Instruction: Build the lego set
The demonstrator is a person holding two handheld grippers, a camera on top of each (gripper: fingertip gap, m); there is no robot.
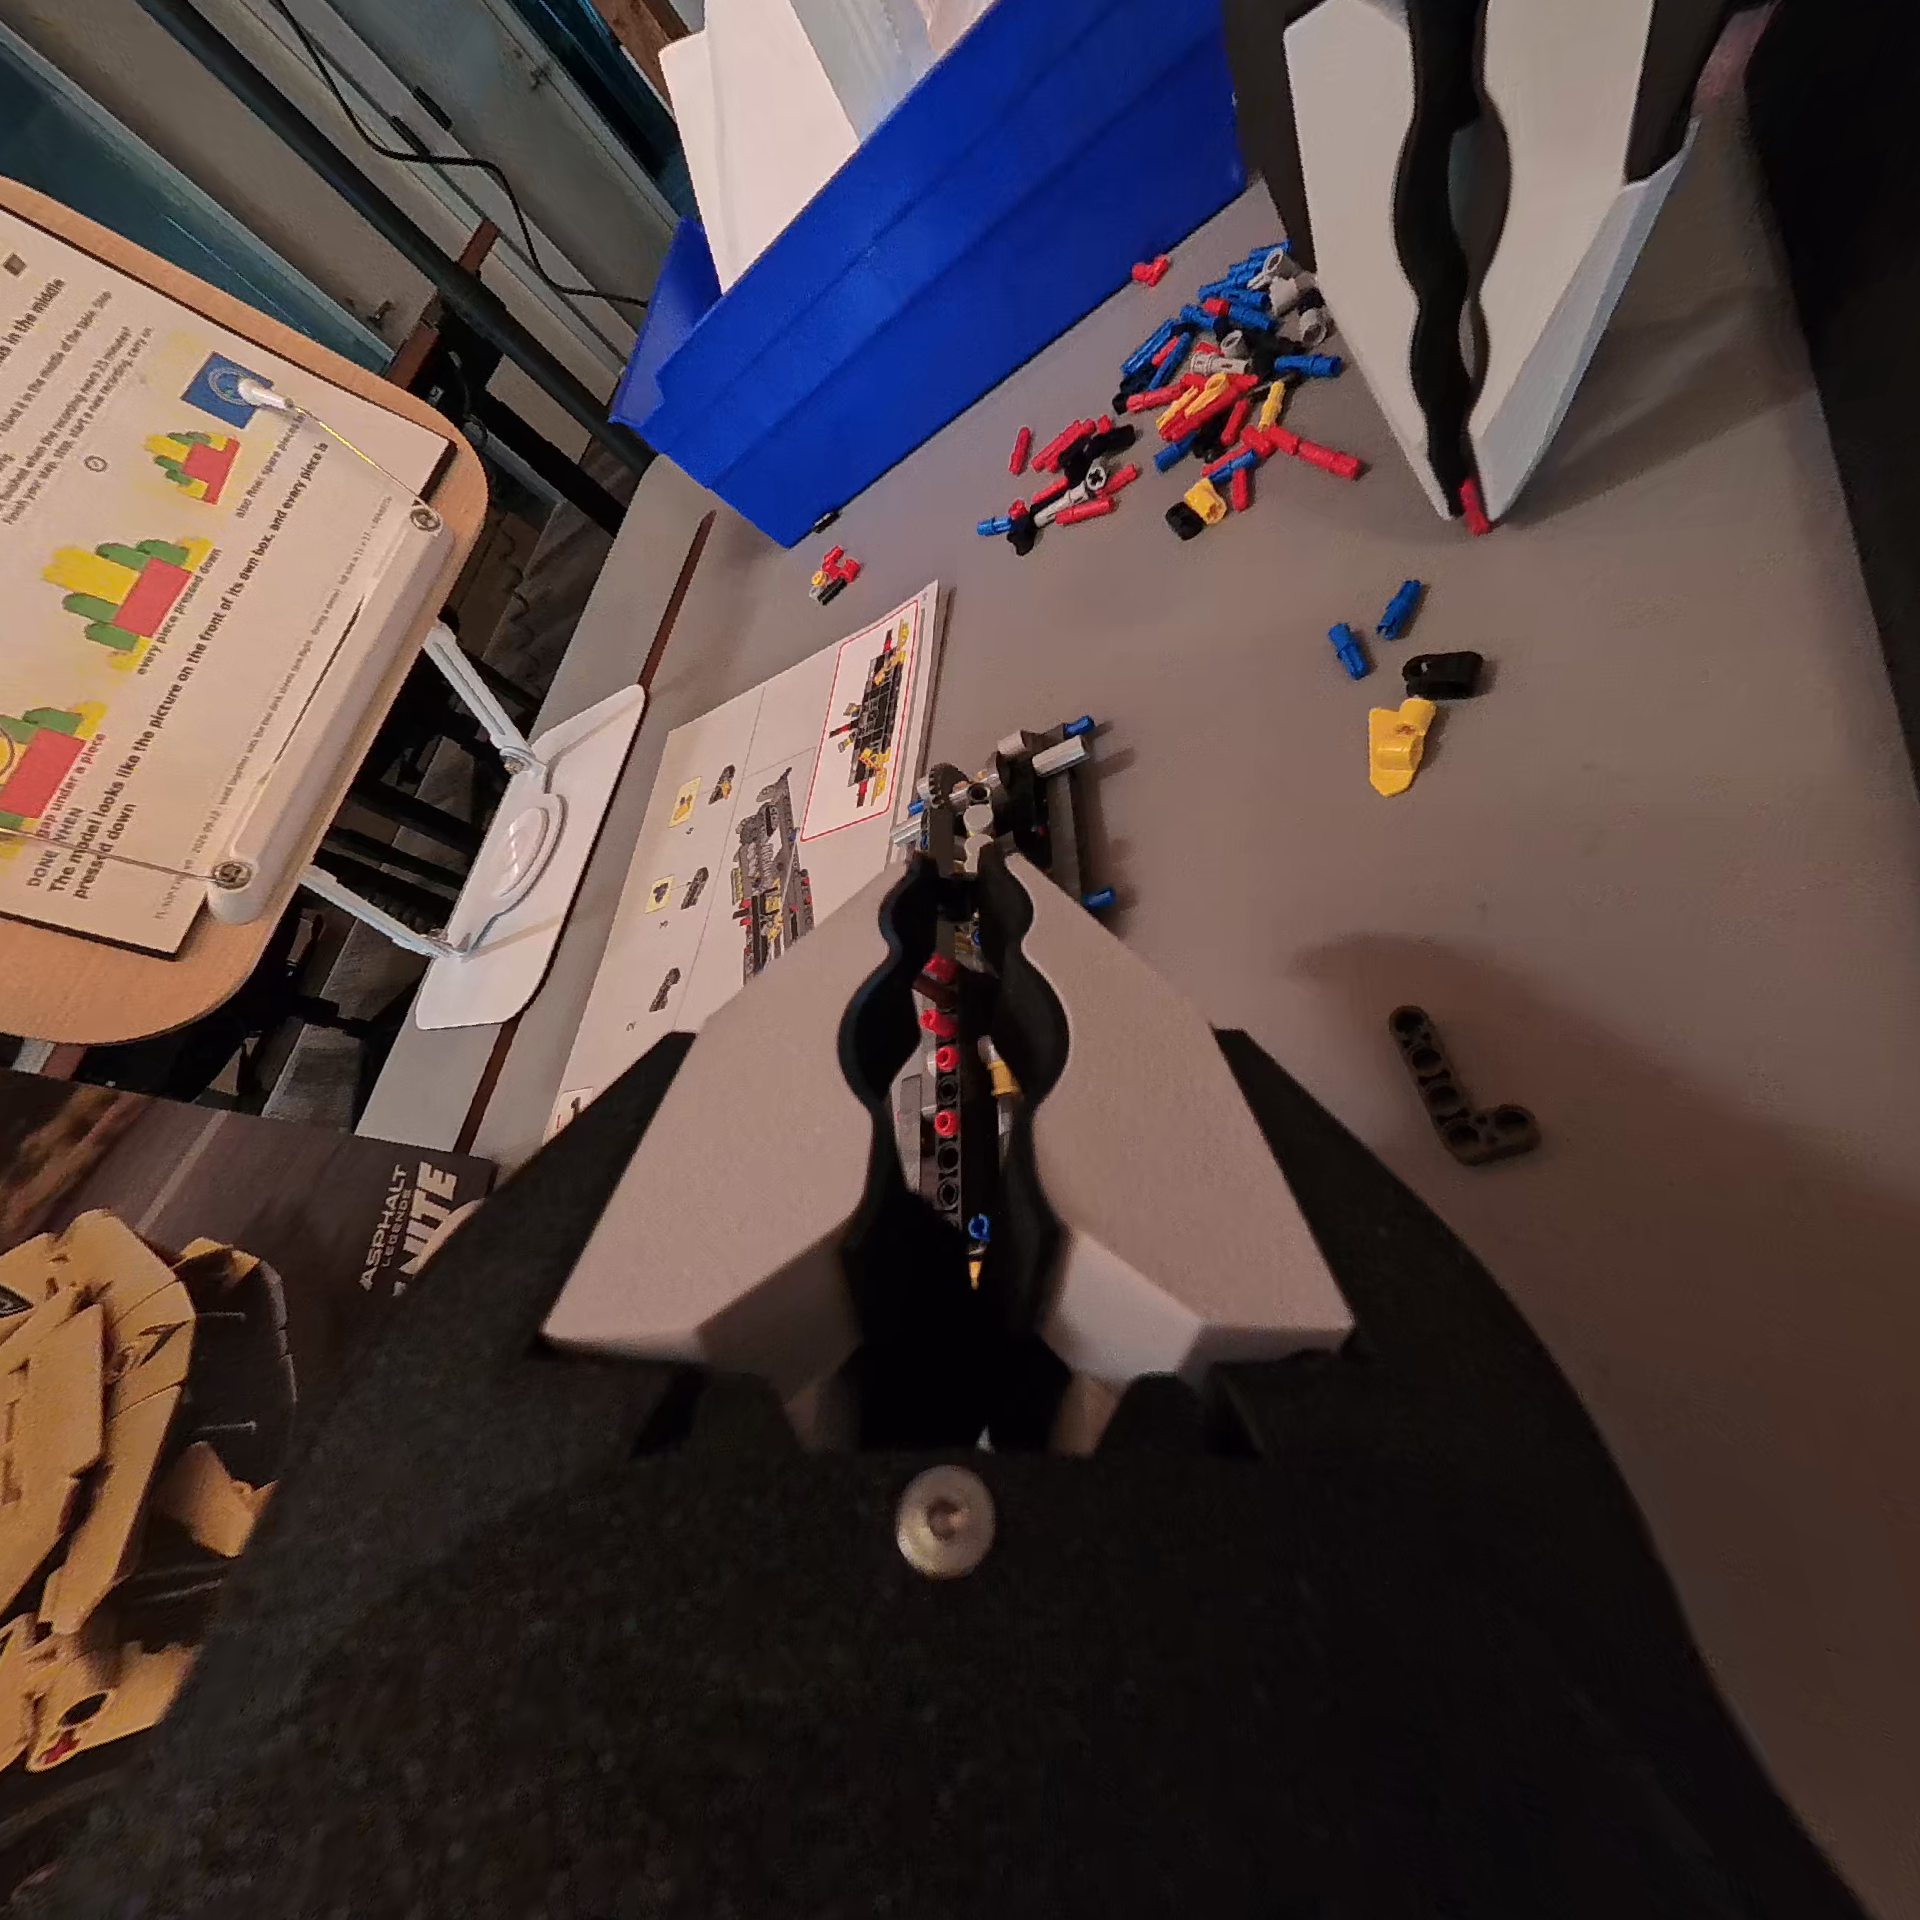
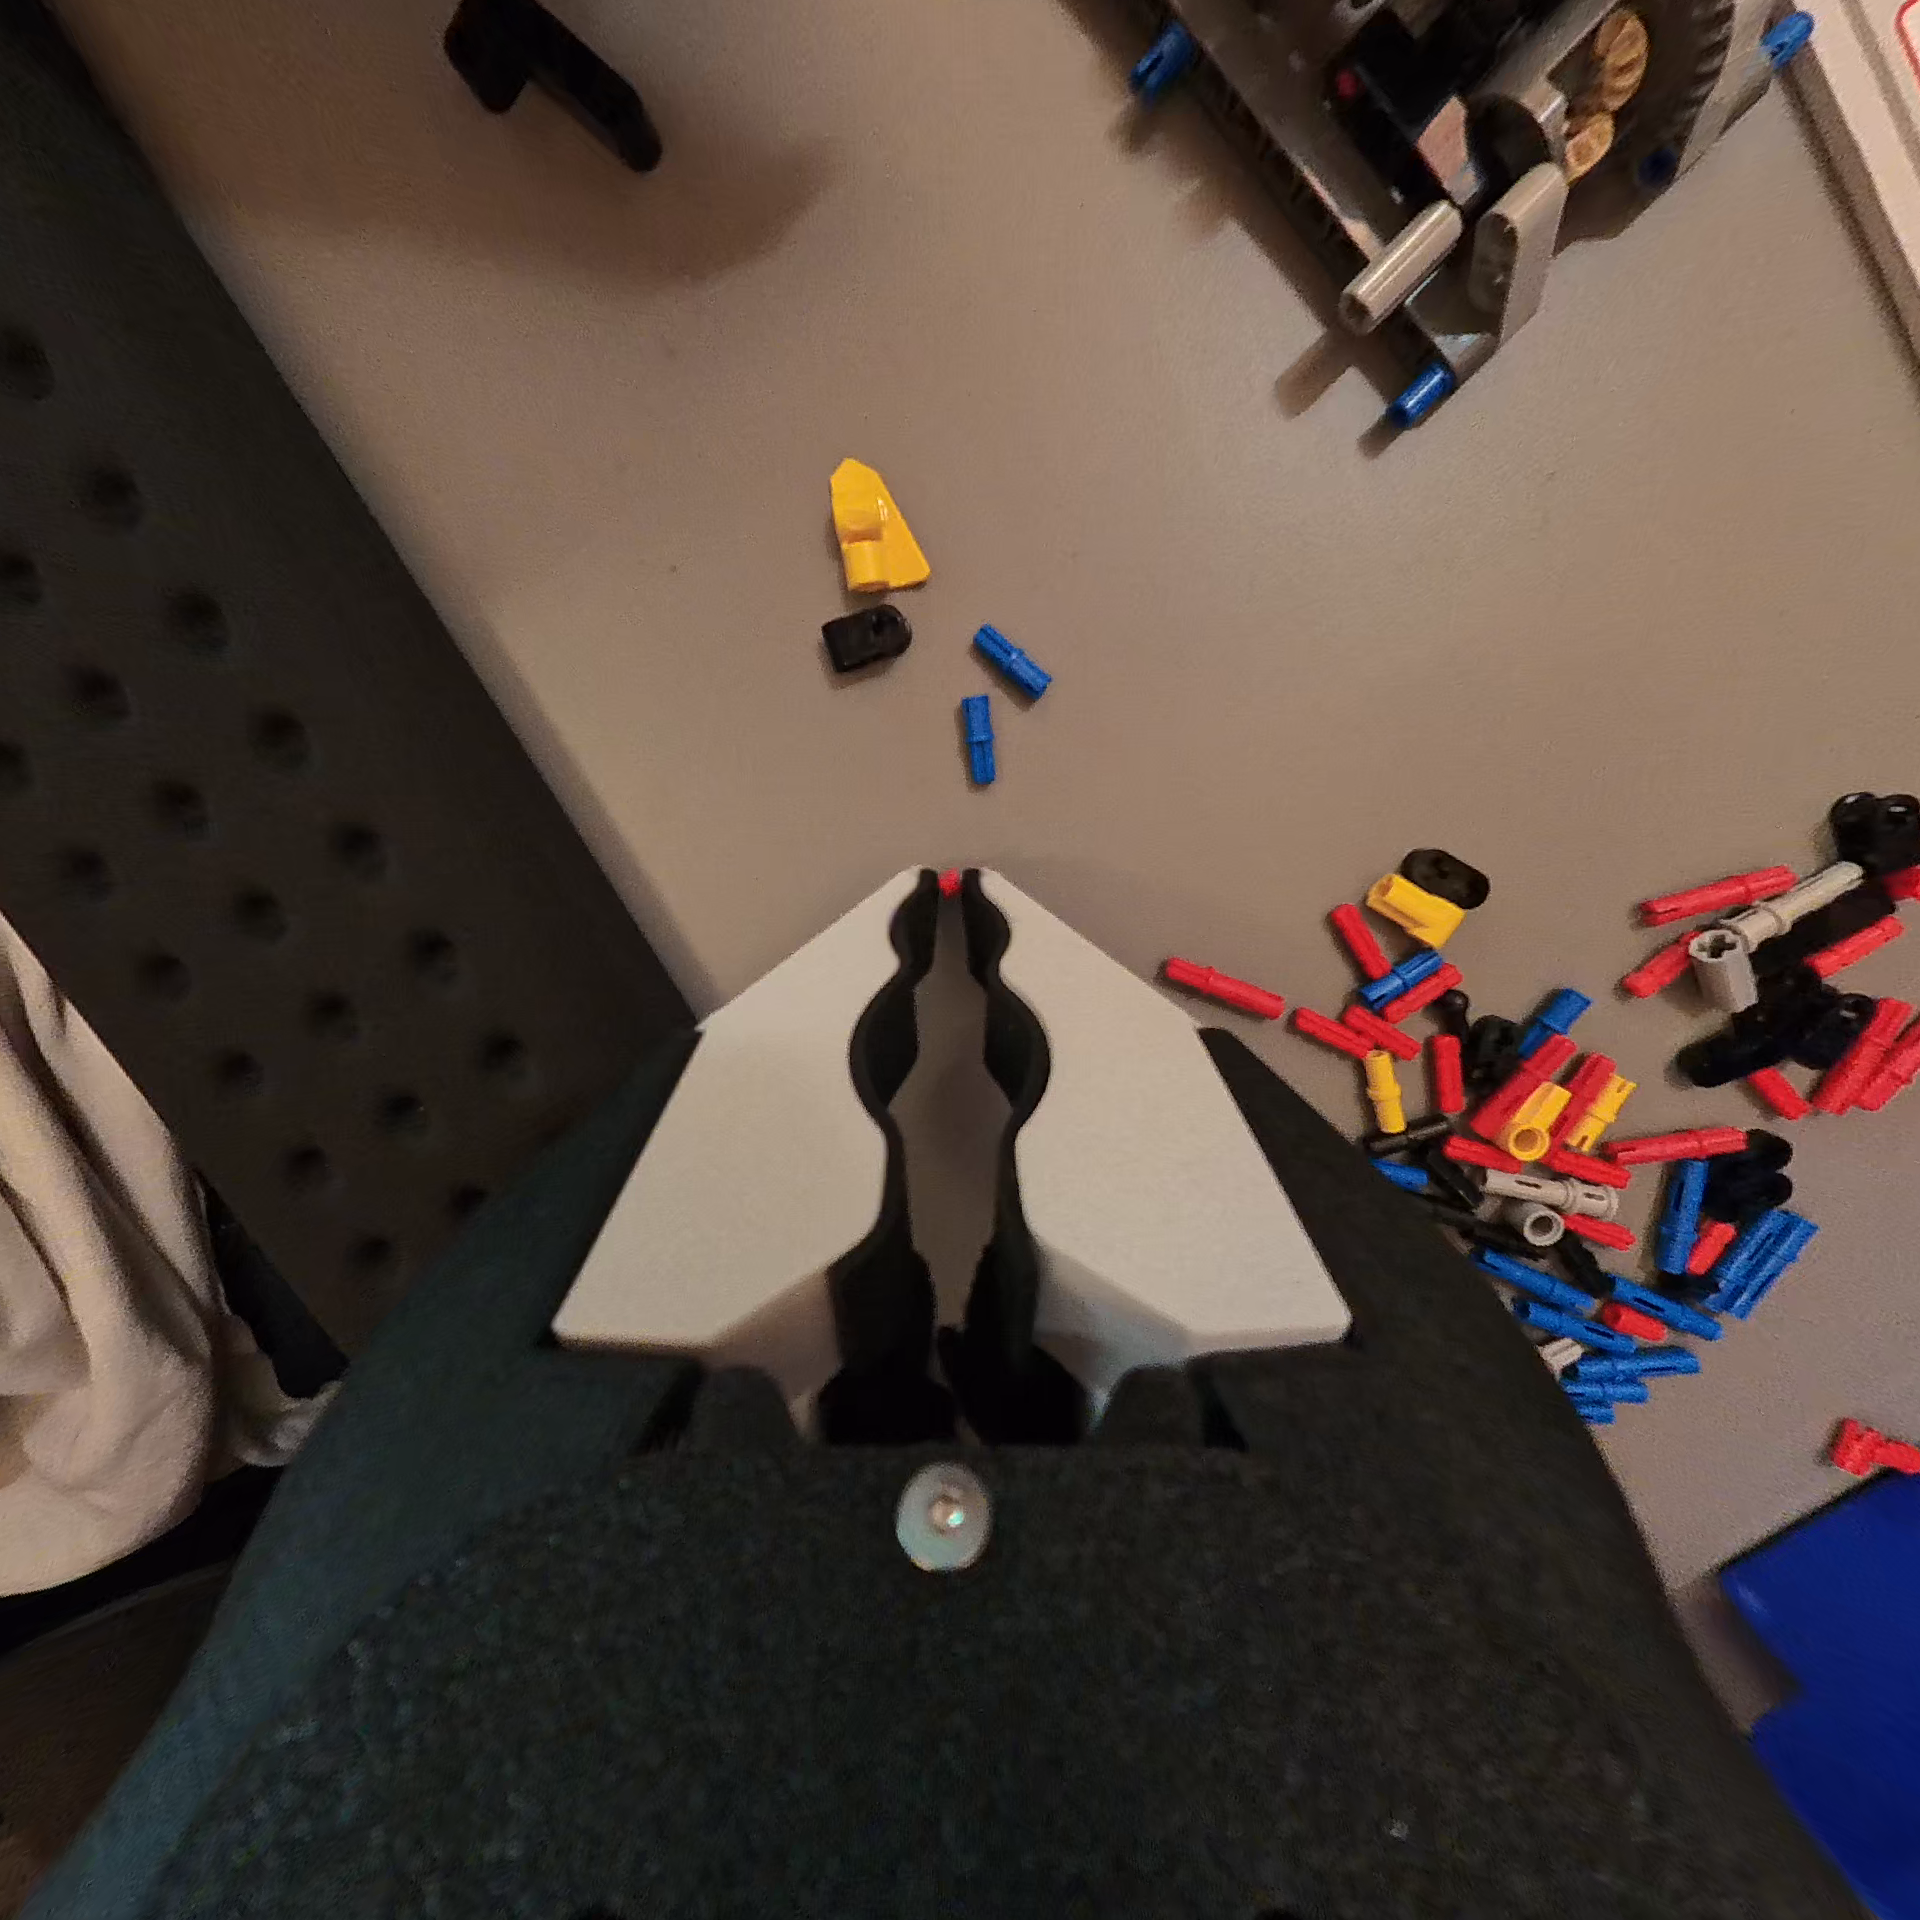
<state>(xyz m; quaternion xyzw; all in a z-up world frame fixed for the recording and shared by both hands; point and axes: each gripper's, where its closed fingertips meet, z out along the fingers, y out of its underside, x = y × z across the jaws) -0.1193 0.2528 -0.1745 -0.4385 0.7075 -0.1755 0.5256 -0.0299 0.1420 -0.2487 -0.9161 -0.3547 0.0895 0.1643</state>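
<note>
Lego assembly of black beams and grey gears (image 1: 971,997) sits clamped between the left gripper (image 1: 961,883) jaws on the grey table (image 1: 1558,883). Right gripper (image 2: 949,883), jaws pinched on a small red pin (image 2: 949,883), hangs with a yellow wedge piece (image 2: 873,530) at twelve o'clock and the loose multicoloured pin pile (image 2: 1579,1143) at three o'clock.
</note>
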